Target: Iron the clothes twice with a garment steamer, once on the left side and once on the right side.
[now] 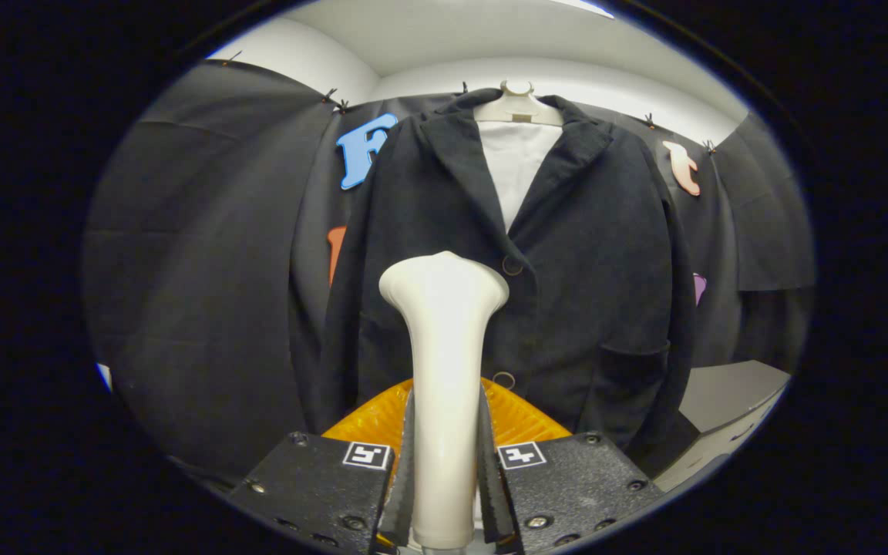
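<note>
Between hand-held gripper [444, 462] fingers: white steamer [444, 370] clamped, jacket [583, 277] just beyond.

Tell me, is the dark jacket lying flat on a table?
No, the dark jacket hangs upright on a white hanger, beyond the steamer that the claw grips.

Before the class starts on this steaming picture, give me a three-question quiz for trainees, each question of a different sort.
1. True or false: the gripper is shut on the white steamer.
2. Which garment hangs beyond the steamer's head? A) dark jacket B) red scarf C) striped towel
3. Fill in: under the jacket's lapels shows a ____ shirt.

Key:
1. True, both fingers press on its handle.
2. A, the dark jacket on a hanger.
3. White, the shirt.
</note>
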